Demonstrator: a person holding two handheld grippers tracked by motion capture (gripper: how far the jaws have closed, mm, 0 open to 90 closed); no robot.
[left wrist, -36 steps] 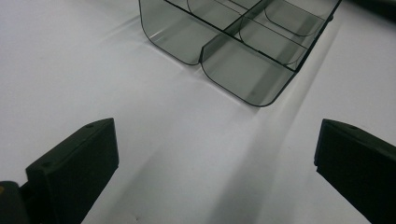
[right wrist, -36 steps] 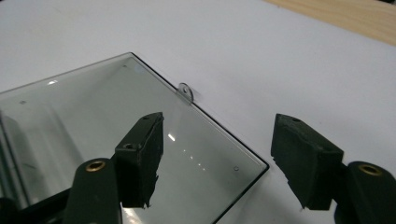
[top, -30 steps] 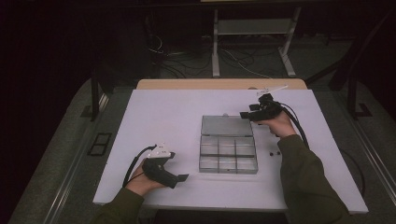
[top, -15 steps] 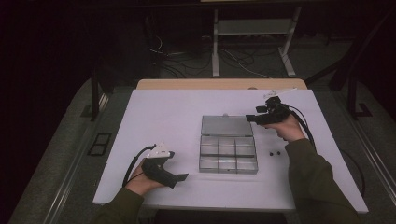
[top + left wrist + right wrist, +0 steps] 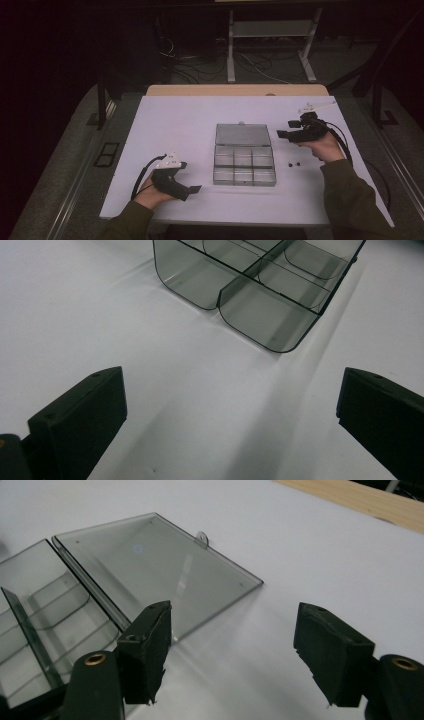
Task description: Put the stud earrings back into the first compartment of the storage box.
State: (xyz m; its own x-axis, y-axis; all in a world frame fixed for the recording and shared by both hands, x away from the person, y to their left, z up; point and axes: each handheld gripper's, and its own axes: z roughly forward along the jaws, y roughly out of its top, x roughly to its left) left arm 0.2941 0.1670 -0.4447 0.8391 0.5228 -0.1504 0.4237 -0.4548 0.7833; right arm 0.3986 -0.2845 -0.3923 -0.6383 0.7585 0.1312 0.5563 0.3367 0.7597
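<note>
No legible text or markings.

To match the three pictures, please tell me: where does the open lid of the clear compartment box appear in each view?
High view: lid at centre, flat behind the compartments.
Left gripper view: top edge has the compartments; no lid there.
Right gripper view: lid upper left of centre.
Shared landmark: white table.

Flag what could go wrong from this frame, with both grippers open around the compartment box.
1. The two small dark pieces lie loose on the white table just below the right gripper; a sweep of that hand could scatter them.
2. The clear lid lies flat open beside the right gripper, so a careless pass might knock or flip it.
3. The clear box looks light; a push from the left gripper might slide it.
</note>
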